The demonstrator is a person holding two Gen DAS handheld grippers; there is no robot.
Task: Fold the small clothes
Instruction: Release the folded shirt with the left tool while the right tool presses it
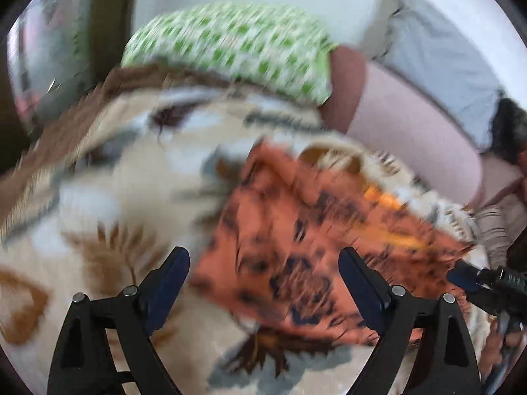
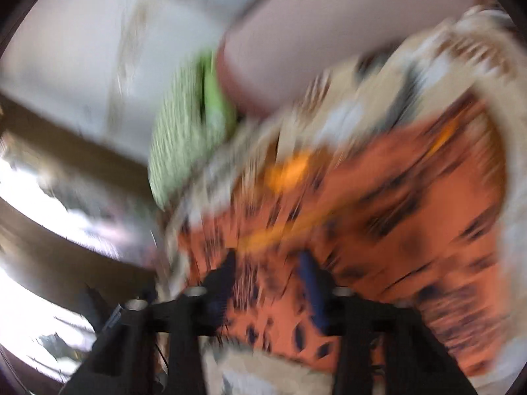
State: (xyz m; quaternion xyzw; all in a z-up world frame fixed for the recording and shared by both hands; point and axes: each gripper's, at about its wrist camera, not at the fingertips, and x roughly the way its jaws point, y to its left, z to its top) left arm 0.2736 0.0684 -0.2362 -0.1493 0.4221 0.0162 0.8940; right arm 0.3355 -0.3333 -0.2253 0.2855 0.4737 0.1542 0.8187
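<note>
An orange garment with dark blotches point(image 1: 296, 230) lies on a cream patterned blanket point(image 1: 131, 181). My left gripper point(image 1: 263, 263) is open and empty, its fingers spread above the garment's near left part. My right gripper shows at the right edge of the left wrist view point(image 1: 467, 276), at the garment's right edge. In the blurred right wrist view the garment point(image 2: 378, 214) fills the middle, and my right gripper point(image 2: 270, 273) has its fingers partly apart with garment fabric between them; whether they grip it I cannot tell.
A green and white checked pillow point(image 1: 230, 46) lies at the blanket's far end, next to a pink bolster point(image 1: 411, 125) and a grey cloth point(image 1: 438, 56). A white wall is behind. The blanket's edge drops off on the left.
</note>
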